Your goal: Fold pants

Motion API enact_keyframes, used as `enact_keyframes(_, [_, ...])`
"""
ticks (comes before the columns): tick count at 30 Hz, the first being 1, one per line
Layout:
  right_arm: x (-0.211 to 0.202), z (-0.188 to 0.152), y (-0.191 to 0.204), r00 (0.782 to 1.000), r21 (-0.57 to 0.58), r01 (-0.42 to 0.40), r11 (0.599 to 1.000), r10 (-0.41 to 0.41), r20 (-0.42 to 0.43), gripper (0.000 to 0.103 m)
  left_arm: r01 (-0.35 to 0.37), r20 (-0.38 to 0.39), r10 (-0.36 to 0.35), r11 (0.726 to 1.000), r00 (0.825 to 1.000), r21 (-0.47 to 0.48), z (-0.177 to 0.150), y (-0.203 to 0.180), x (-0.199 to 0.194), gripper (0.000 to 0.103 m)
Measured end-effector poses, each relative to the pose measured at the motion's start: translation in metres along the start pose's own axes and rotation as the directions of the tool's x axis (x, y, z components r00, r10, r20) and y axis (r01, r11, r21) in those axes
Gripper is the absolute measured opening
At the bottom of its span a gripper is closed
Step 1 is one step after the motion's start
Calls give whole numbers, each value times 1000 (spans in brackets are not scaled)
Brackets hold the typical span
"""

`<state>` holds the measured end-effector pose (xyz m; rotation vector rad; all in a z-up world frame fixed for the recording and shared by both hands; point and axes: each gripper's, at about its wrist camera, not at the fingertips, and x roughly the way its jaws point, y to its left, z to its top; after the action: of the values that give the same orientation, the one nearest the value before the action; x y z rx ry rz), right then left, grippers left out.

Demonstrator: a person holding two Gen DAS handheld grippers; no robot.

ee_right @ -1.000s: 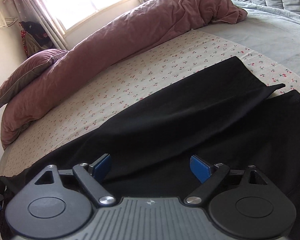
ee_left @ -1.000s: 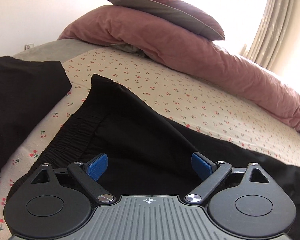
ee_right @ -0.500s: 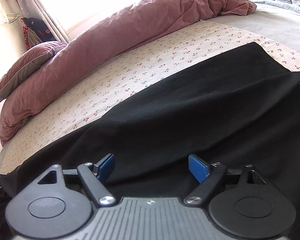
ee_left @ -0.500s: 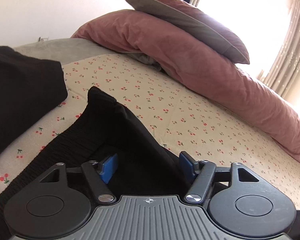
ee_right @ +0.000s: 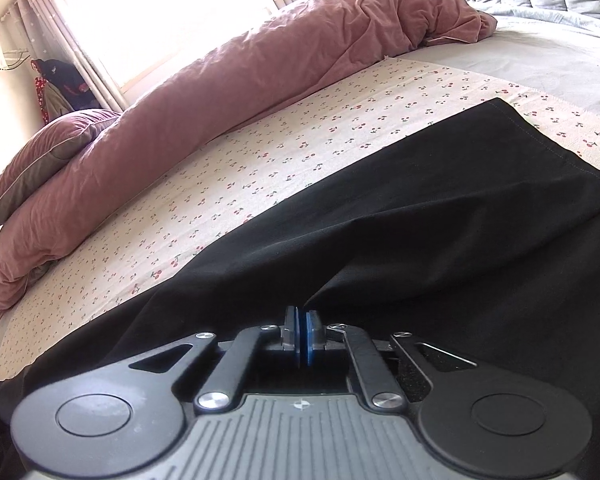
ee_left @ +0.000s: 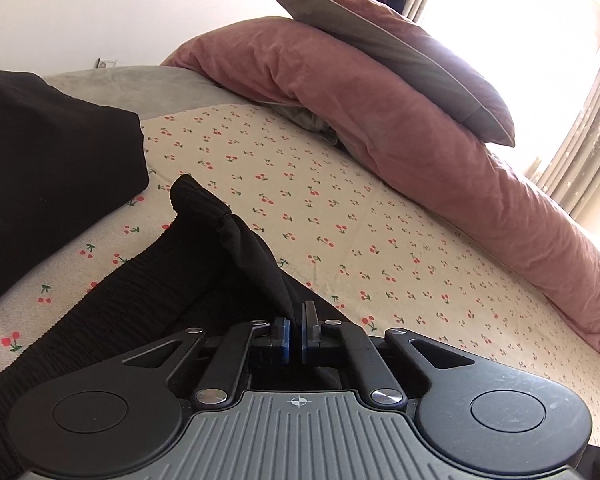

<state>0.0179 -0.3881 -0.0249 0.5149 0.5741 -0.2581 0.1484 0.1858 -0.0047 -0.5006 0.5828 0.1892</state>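
Observation:
Black pants (ee_right: 440,232) lie spread on the cherry-print bed sheet (ee_right: 284,160). In the left wrist view their elastic waistband (ee_left: 112,304) runs to the lower left and a bunched corner (ee_left: 228,232) rises toward my left gripper (ee_left: 294,336), which is shut on a ridge of the pants fabric. In the right wrist view my right gripper (ee_right: 301,336) is shut on a fold of the pants leg, and the fabric puckers toward it. The leg hem (ee_right: 552,140) lies at the far right.
A pink duvet (ee_left: 440,168) and a pillow (ee_left: 380,40) lie along the far side of the bed. Another black garment (ee_left: 48,168) is at the left. A grey blanket (ee_right: 540,52) covers the far right. Bright window and curtains (ee_right: 76,52) stand behind.
Both grippers went from wide open to shut, each pinching pants fabric. The left one moved in toward the waistband corner, and the fabric there has bunched up.

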Motion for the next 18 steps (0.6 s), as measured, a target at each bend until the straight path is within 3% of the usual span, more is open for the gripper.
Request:
enact_keyframes(10, [-28,6,8,999,-20,-2,1000,3,45,2,62,-93,-64,998,994,-24,-2,28,-32,2])
enact_keyframes(18, [-47,7,9,999,-10,10,1000,-10,50,1,123,-178,-133,990,975,-68,-15,67,-60,2])
